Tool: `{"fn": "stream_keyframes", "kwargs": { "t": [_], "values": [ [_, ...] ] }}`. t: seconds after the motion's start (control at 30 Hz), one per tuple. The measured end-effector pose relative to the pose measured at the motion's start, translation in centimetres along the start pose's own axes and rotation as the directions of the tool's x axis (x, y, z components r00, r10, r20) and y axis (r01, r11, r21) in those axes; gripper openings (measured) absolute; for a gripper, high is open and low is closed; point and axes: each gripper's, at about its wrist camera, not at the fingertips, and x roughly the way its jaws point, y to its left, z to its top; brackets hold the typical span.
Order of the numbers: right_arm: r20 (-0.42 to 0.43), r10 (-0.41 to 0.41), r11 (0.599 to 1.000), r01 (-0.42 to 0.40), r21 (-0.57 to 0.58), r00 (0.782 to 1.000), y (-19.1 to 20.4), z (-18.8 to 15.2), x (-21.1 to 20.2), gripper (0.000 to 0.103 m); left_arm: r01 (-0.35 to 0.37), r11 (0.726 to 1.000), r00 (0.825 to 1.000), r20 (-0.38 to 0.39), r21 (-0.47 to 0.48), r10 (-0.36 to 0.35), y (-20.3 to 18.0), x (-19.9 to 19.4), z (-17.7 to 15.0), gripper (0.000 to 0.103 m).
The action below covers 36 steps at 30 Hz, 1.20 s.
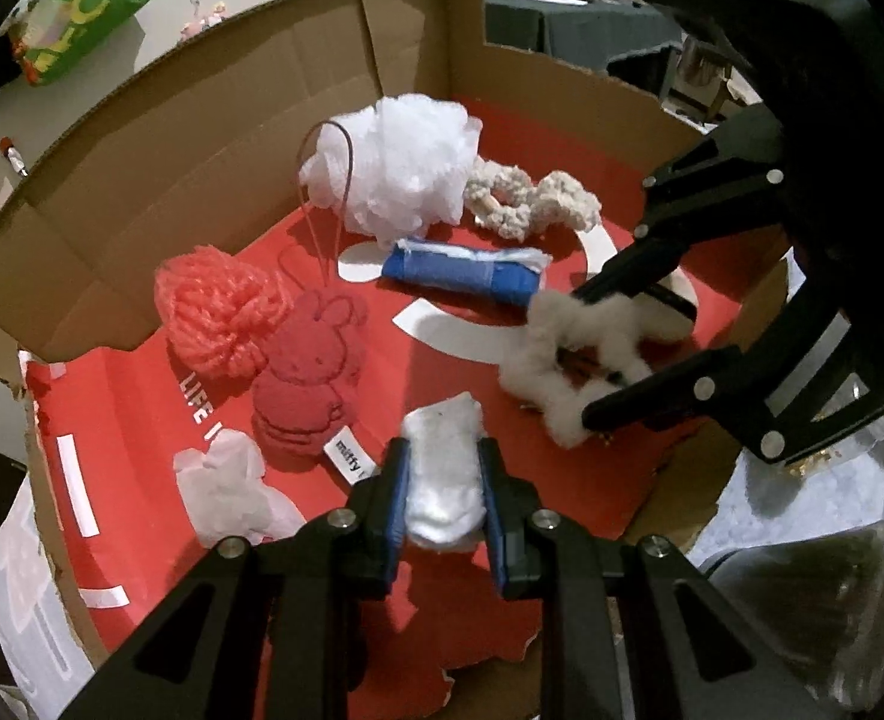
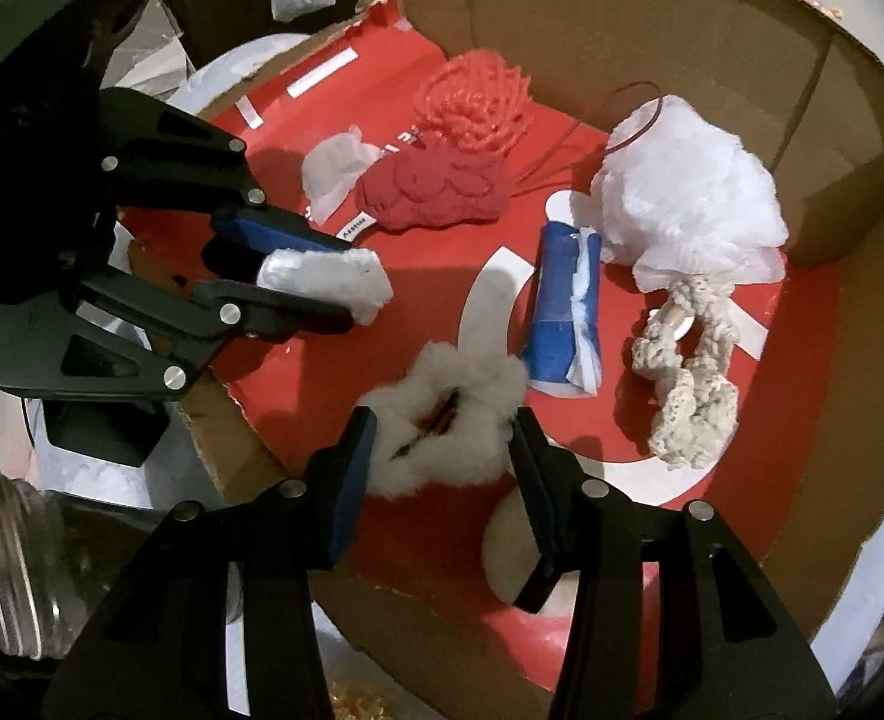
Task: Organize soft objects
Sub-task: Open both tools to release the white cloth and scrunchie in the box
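cardboard box (image 1: 214, 138) already holds several soft items; we grip the cotton pad (image 1: 442, 474) in the left gripper (image 1: 442, 516) and the fluffy ring (image 2: 442, 420) in the right gripper (image 2: 442, 480), neither yet released.

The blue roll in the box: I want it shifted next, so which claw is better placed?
Right, narrowly: its claw sits closer to the blue roll. But it holds a fluffy ring; the left claw holds a white pad.

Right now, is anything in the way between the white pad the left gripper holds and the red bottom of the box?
Nothing visible. The left gripper holds the white pad over a bare red patch of the box; the red bunny and tissue lie off to the side.
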Motion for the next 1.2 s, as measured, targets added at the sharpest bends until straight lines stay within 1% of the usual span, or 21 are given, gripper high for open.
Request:
{"fn": "stream_keyframes", "kwargs": {
  "t": [0.03,0.2,0.37,0.53,0.6,0.67,0.8,0.87,0.93,0.97,1.07,1.13,1.2],
  "values": [
    [-0.002,-0.002,1.0,0.002,0.0,1.0,0.0,0.0,0.1,0.045,-0.002,1.0,1.0,-0.004,0.0,0.002,0.0,0.3,0.5,0.023],
    [-0.004,-0.011,1.0,0.011,-0.002,1.0,0.1,0.1,0.1,0.045,-0.001,1.0,1.0,-0.014,0.001,0.001,0.1,0.5,0.7,0.023],
    [-0.012,-0.026,1.0,0.025,-0.003,1.0,0.3,0.5,0.7,0.045,-0.006,1.0,1.0,-0.018,0.005,0.006,-0.1,0.7,0.8,0.026],
    [-0.018,-0.032,0.999,0.032,0.006,0.999,0.3,0.7,1.1,0.046,-0.008,1.0,1.0,-0.016,0.005,0.008,-0.2,0.6,0.7,0.034],
    [-0.018,-0.041,0.999,0.041,0.001,0.999,0.3,0.8,1.1,0.052,-0.007,1.0,1.0,-0.018,0.005,0.007,-0.3,0.6,0.5,0.035],
    [-0.016,-0.048,0.999,0.048,-0.003,0.999,0.5,0.8,1.2,0.054,-0.012,1.0,1.0,-0.02,0.006,0.012,-0.4,0.5,0.5,0.037],
    [-0.016,-0.053,0.999,0.053,-0.006,0.998,0.7,0.8,1.2,0.055,-0.016,1.0,1.0,-0.015,0.002,0.016,-0.4,0.5,0.5,0.048],
    [-0.013,-0.058,0.998,0.058,-0.004,0.998,0.7,0.8,1.1,0.055,-0.016,1.0,1.0,-0.009,-0.007,0.016,-0.4,0.4,0.4,0.051],
    [-0.008,-0.067,0.998,0.067,0.002,0.998,0.7,0.9,0.9,0.058,-0.02,1.0,1.0,0.0,-0.017,0.02,-0.5,0.0,0.4,0.058],
    [-0.005,-0.071,0.997,0.071,0.004,0.997,0.7,0.8,0.7,0.061,-0.023,0.999,1.0,0.007,-0.025,0.023,-0.6,-0.3,0.3,0.059],
    [0.014,-0.08,0.997,0.08,0.02,0.997,0.4,0.8,-0.3,0.063,-0.03,0.998,0.999,0.031,-0.058,0.031,-0.4,-1.2,0.0,0.066],
    [0.031,-0.093,0.995,0.092,0.041,0.995,0.3,0.8,-1.2,0.067,-0.043,0.995,0.998,0.051,-0.091,0.047,-0.1,-2.0,-0.3,0.073],
    [0.048,-0.115,0.992,0.112,0.062,0.992,0.3,0.6,-2.0,0.072,-0.053,0.992,0.996,0.065,-0.118,0.061,0.2,-2.7,-0.6,0.077]
  ]
}}
